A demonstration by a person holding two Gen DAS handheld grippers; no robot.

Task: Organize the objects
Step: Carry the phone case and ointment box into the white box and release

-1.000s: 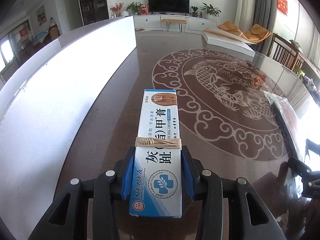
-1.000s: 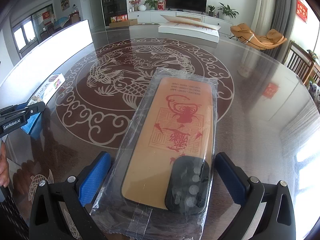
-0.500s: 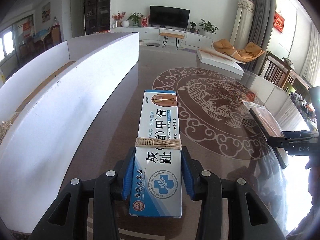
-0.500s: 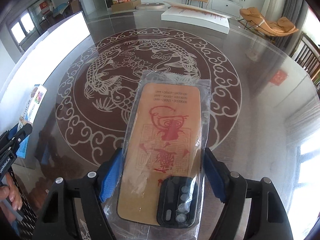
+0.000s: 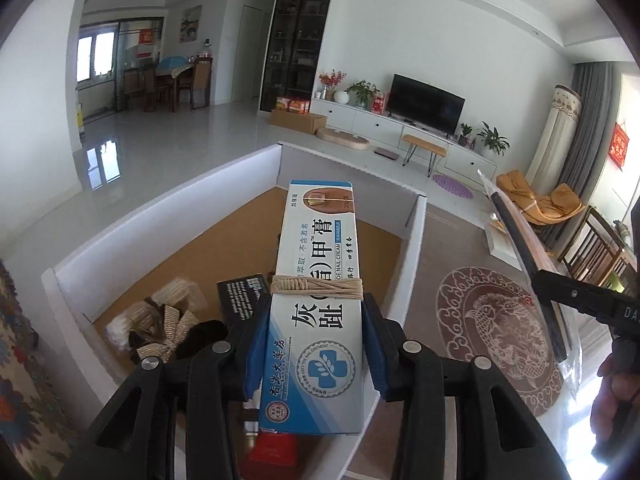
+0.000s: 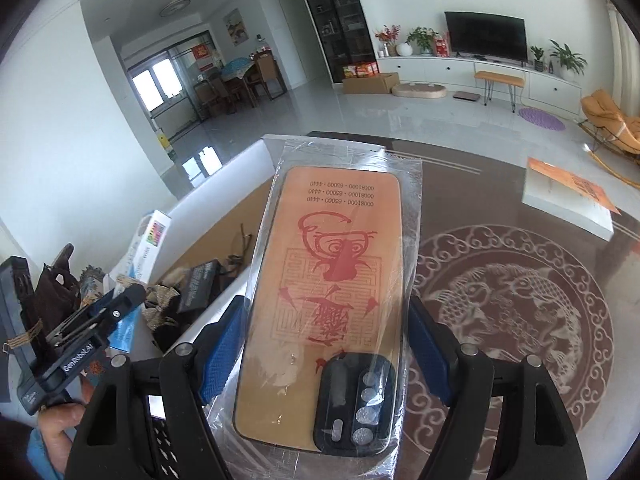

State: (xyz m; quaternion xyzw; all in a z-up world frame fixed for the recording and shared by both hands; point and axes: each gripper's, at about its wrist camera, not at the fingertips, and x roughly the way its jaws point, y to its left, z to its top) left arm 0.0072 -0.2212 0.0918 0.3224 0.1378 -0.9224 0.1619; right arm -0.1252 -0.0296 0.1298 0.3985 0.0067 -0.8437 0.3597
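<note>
My left gripper [image 5: 317, 308] is shut on a white and blue nail cream box [image 5: 320, 248] with twine round its middle. I hold it in the air over the white-walled bin [image 5: 160, 216] with a cork-brown floor. My right gripper [image 6: 324, 320] is shut on an orange phone case in a clear plastic sleeve [image 6: 332, 260], both blue pads pressing its sides. It hangs above the table beside the bin's near wall [image 6: 224, 184]. In the left wrist view the right gripper [image 5: 580, 300] shows at the right edge, carrying the phone case [image 5: 520, 236] edge-on. The right wrist view shows the left gripper [image 6: 100, 328] with the cream box [image 6: 148, 240] at lower left.
In the bin lie a black box [image 5: 240, 296], a ribbon bow [image 5: 160, 332] and a red item [image 5: 272, 452]. The dark table with a fish pattern [image 6: 520, 300] spreads to the right, with a flat white box [image 6: 568, 204] at its far side. A hand [image 6: 56, 428] grips the left tool.
Both grippers rose and swung left, from low over the table to above the bin. The right gripper's jaws closed on the phone case, which left the table.
</note>
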